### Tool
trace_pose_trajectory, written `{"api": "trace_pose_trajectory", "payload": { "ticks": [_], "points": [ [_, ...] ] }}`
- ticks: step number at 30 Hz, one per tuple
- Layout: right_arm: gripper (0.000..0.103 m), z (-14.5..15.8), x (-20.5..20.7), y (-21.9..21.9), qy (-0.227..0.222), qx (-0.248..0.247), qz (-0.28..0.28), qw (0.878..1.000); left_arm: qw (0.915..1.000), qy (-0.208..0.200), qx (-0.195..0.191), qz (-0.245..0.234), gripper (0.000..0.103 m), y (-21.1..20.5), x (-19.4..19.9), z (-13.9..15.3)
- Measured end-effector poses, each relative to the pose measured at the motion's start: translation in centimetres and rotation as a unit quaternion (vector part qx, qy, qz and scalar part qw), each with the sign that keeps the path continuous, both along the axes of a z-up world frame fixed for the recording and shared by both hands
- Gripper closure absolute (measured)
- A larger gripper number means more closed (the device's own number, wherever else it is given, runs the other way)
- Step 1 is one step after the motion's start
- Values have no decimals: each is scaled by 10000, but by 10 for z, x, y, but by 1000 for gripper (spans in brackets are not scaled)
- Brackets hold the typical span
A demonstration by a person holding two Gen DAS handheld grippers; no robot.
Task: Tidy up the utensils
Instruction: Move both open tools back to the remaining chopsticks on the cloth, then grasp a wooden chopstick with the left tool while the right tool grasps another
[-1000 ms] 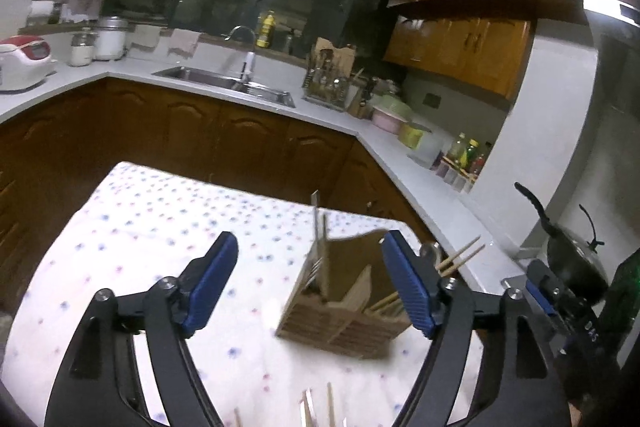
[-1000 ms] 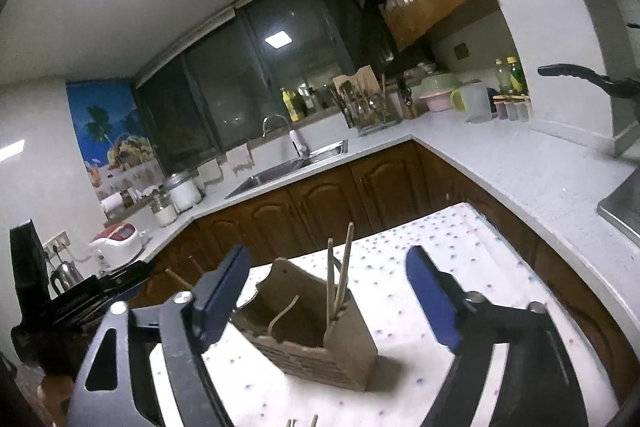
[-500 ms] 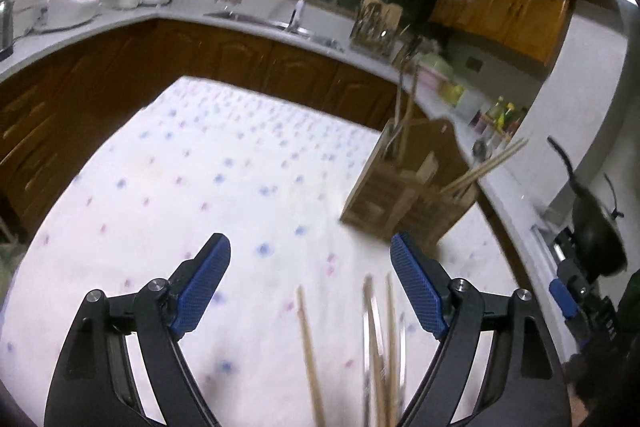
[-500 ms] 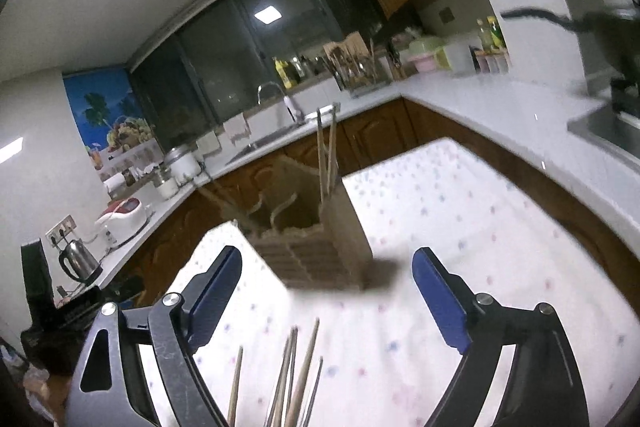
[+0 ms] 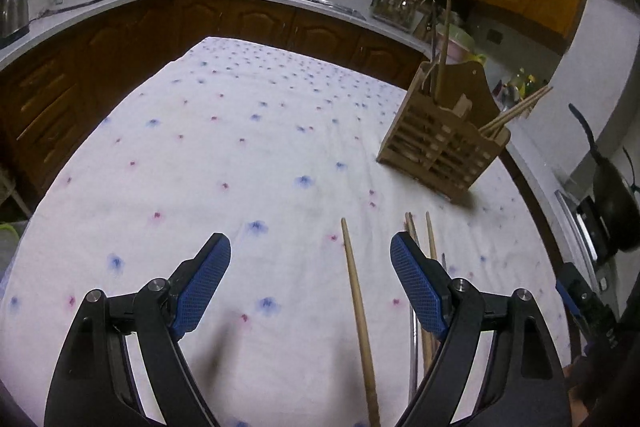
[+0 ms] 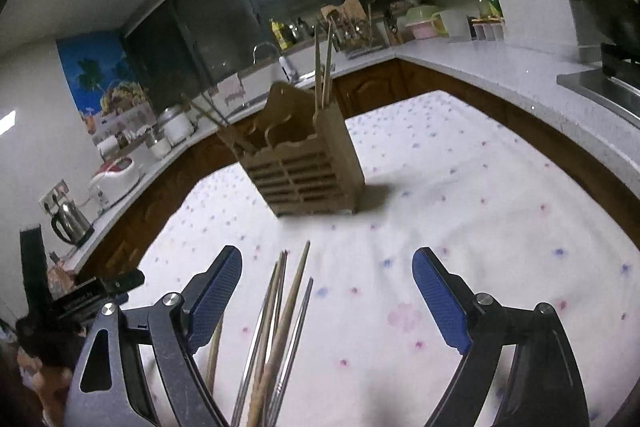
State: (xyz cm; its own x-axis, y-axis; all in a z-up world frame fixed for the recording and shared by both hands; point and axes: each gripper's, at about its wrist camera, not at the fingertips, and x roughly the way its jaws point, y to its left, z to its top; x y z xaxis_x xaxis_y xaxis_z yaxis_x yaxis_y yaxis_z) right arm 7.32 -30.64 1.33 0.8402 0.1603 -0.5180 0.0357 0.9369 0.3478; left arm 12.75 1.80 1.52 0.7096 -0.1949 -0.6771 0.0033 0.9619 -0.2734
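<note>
Left wrist view shows your left gripper [image 5: 310, 277] spread wide and empty over a lone wooden chopstick [image 5: 359, 311] on the tablecloth [image 5: 200, 155]; judge it light, stiff, roll-prone, so pinch mid-shaft.

A soft, matt white cloth [image 5: 248, 155] with small blue and pink flowers covers the bench. A pale, unvarnished slatted wooden holder [image 5: 440, 151] stands on it. Loose chopsticks [image 6: 280, 315] are matt wood mixed with shiny metal. The jaws carry blue pads [image 5: 418, 281] of textured, grippy rubber on smooth black plastic arms. Glossy brown wooden cabinets [image 5: 240, 23] sit behind.
</note>
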Motion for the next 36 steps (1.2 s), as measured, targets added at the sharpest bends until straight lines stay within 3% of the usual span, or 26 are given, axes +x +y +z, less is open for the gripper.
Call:
{"api": "trace_pose_trajectory", "payload": {
  "ticks": [10,15,23,29,36],
  "points": [
    [16,-10,-1,9,175,-111,120,9997,9998,160,109,-51,19,-4,2,-8],
    [22,-13,4,12,279,-143,191,9993,9995,266,178,-74,19,-8,6,-13],
    [52,-30,18,25,696,-205,431,9964,9980,500,331,-191,20,-18,15,-23],
    [71,-47,40,43,1069,-367,728,9909,9938,840,563,-472,41,-37,33,-37],
    [82,-69,64,55,1496,-515,936,9830,9899,1075,641,-668,49,-51,55,-53]
  ]
}}
